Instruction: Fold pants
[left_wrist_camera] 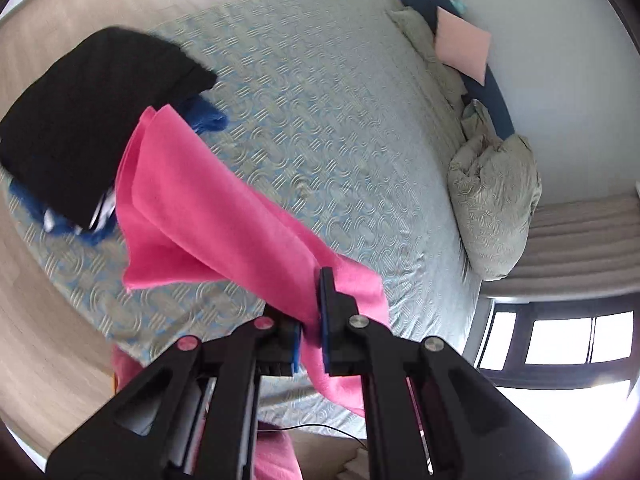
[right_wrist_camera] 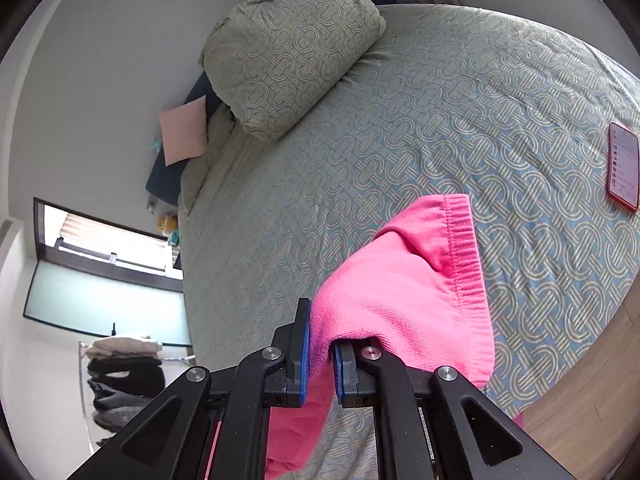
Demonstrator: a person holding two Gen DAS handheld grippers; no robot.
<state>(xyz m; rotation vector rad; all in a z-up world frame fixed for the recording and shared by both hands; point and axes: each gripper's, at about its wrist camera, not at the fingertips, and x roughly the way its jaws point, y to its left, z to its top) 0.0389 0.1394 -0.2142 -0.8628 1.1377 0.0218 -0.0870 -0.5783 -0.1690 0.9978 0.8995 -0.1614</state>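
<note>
Pink pants hang in the air above the bed. In the left wrist view my left gripper is shut on the leg ends, which drape forward over the bedspread. In the right wrist view my right gripper is shut on the pink pants near the ribbed elastic waistband, which folds over the right finger. The cloth hangs down below both grippers.
A stack of folded black and blue clothes lies at the bed's left edge. Patterned pillows and a pink cushion sit at the headboard. A red-cased phone lies on the bed. Wooden floor surrounds the bed.
</note>
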